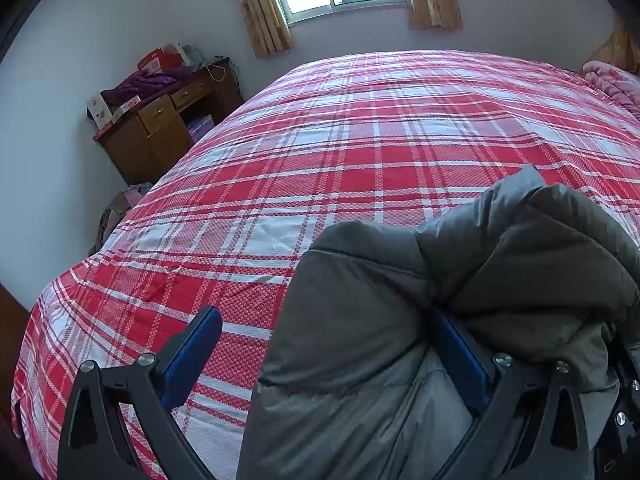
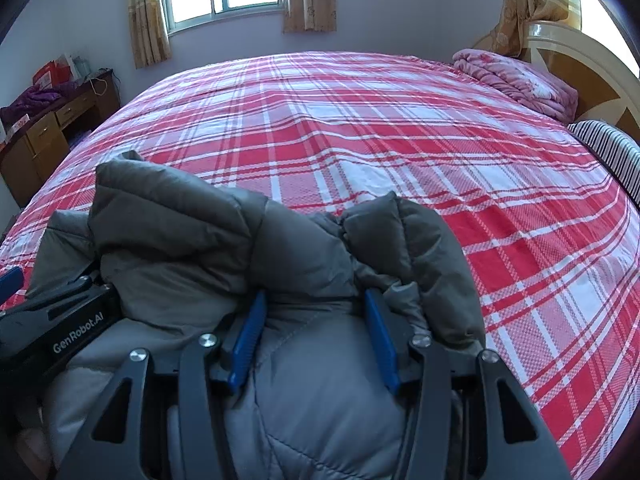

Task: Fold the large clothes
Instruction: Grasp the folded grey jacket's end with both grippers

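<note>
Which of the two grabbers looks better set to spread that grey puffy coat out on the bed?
Probably the right. The right gripper has the grey coat bunched between both blue pads. The left gripper stands wide open, one pad over the plaid bed cover, only its other pad against the coat.

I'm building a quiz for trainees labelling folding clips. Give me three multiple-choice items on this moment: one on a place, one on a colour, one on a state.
1. Where does the pink blanket lie?
A. on the desk
B. at the headboard end of the bed
C. on the floor

2. What colour is the puffer jacket?
A. grey
B. purple
C. black

3. How does the left gripper stand?
A. shut on nothing
B. fingers spread, jacket bunched between them
C. out of view

Answers: 1 B, it sits beside the headboard; 2 A, grey quilting in both views; 3 B, blue pads stand wide apart.
</note>
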Demonstrator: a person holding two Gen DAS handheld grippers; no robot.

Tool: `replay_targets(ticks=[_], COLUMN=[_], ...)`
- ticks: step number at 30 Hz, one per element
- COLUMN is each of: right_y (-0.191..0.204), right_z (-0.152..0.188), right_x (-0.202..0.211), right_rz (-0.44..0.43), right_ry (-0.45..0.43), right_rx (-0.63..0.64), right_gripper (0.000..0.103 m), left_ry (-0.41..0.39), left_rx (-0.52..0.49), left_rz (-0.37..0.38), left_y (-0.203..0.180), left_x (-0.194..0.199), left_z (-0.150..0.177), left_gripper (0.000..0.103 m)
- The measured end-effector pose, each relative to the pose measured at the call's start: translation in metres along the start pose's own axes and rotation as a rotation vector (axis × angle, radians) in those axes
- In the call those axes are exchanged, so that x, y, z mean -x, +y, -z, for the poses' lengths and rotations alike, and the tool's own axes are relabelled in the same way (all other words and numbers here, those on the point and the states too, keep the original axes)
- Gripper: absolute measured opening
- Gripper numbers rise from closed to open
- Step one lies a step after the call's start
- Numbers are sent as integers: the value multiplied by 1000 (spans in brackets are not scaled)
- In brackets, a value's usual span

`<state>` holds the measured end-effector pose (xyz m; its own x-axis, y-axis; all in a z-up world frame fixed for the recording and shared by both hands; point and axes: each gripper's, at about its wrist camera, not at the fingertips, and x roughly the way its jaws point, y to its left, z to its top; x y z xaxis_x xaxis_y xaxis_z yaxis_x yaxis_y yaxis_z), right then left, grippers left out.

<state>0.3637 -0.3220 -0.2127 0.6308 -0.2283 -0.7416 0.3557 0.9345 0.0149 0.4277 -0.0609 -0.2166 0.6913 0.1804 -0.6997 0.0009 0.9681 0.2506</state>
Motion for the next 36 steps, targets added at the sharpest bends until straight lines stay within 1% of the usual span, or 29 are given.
replay_targets(ticks=[20,28,30,32,34,36], right_y=[1,-1,-3,-5,-9,-16], right_z=[-1,-2,-2,-2,-3,-2], right_x=[-2,-2,-2,-1,1,11], right_rz=[1,-13,-23,-39,-68,-163], right_ry=[1,1,-1,-2,-8,-20], right_rx=[4,-5,-12,-22,-34,-42], right_gripper=[54,54,54,55,60,86], left_ry=[0,2,4,18,43,47], left_rx=[-5,-4,-1,3,25,68], left_rz=[-5,-2,6,34,108,162], left_y=[-1,-2,-1,3,19,38], left_x=[0,0,1,2,8,21], left_z=[0,0,-1,-3,-6,-6], left_gripper=[102,102,102,102,102,102])
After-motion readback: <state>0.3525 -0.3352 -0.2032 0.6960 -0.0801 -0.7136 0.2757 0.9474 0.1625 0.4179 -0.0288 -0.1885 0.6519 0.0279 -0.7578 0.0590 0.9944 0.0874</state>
